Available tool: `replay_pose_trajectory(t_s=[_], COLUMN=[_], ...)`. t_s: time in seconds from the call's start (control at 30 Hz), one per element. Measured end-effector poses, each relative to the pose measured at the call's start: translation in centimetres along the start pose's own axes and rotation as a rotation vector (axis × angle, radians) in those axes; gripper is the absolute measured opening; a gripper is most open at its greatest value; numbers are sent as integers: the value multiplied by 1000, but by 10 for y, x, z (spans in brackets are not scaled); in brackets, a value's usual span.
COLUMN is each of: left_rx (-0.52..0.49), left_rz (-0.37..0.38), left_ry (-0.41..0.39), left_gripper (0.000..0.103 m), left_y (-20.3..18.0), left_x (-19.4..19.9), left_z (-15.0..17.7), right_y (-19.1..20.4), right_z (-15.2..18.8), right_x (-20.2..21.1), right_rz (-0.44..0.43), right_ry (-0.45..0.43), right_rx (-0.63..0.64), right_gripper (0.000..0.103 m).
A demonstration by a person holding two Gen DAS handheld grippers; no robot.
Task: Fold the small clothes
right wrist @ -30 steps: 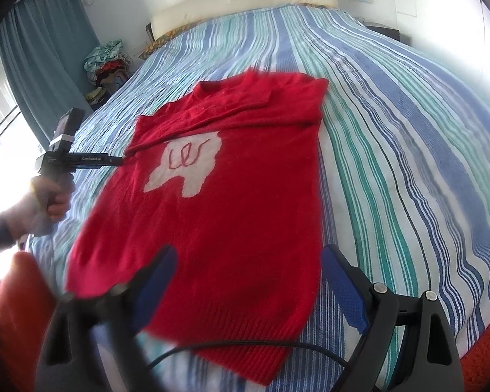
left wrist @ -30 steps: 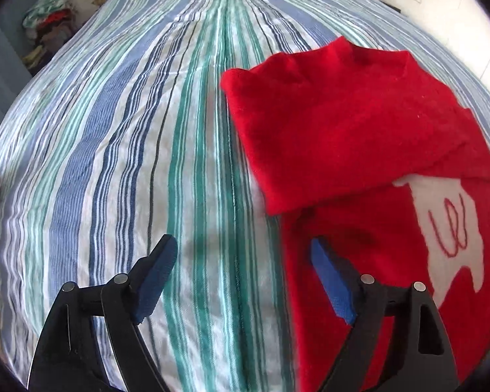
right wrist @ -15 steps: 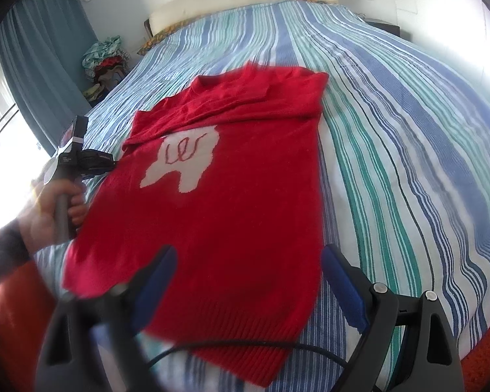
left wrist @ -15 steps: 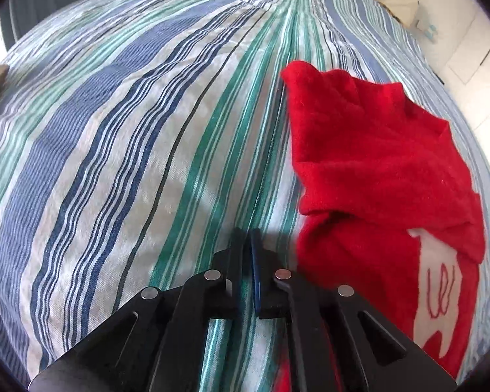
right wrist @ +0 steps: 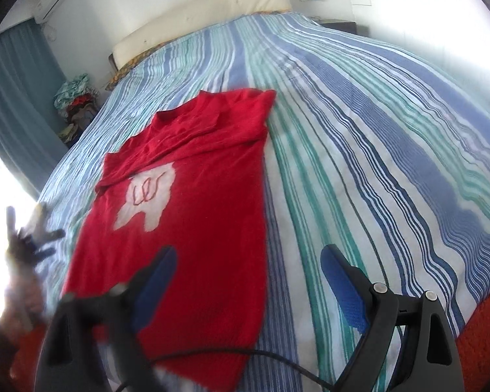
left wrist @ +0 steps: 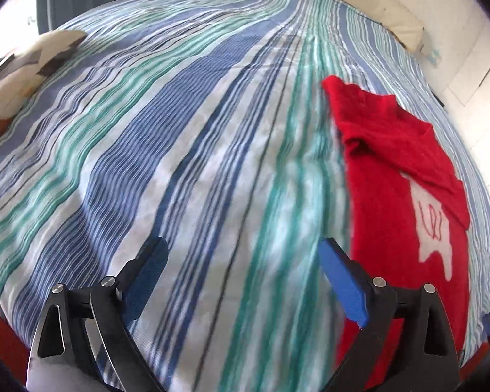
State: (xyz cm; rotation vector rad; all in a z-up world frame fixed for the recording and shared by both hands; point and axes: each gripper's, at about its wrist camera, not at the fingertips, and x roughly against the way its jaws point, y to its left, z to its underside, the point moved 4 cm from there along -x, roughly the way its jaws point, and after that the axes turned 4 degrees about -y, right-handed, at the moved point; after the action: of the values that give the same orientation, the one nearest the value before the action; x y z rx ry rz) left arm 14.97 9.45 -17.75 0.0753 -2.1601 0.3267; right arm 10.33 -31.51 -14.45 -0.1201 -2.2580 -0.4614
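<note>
The bed (right wrist: 359, 124), covered by a sheet striped in blue, teal and white, fills both views and carries everything noted here. The red sweater (right wrist: 209, 196) lies flat on the bed, its hem toward the foot and its collar toward the cream headboard cushion (right wrist: 205, 19); the upper part is folded down over the chest, partly covering a white patch (right wrist: 147, 199) with a red squiggle on it. In the right wrist view the whole sweater is seen, with a wide band of bare sheet to its right. The left wrist view shows only the sweater's (left wrist: 405, 196) left portion along the right margin of the frame, with bare sheet beyond. A patterned pillow (left wrist: 19, 75), cream with dark chevrons, appears only in the left wrist view, well apart from the sweater at the bed's far left edge. A blue curtain (right wrist: 13, 98) and a pile of clothes (right wrist: 76, 98) beside the bed's head appear clearly only in the right wrist view. The left gripper (left wrist: 241, 281) is spread wide and holds nothing, over bare sheet just left of the sweater. The right gripper (right wrist: 248, 281) is likewise spread wide and empty, over the sweater's lower right part, its left finger blurred. A black cable (right wrist: 245, 356) crosses below it. The blurred shape at the sweater's lower left cannot be identified with certainty.
</note>
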Motion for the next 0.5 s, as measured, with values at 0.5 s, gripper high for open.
replay_pose_trajectory(t_s=[0.5], left_rx=[-79], left_rz=[-130], left_ry=[-10], left_gripper=[103], left_y=[-4], left_x=[-38], left_z=[11], right_y=[3], right_z=[16], right_x=[-13], right_rz=[37], right_ry=[61], right_rx=[41], right_gripper=[89])
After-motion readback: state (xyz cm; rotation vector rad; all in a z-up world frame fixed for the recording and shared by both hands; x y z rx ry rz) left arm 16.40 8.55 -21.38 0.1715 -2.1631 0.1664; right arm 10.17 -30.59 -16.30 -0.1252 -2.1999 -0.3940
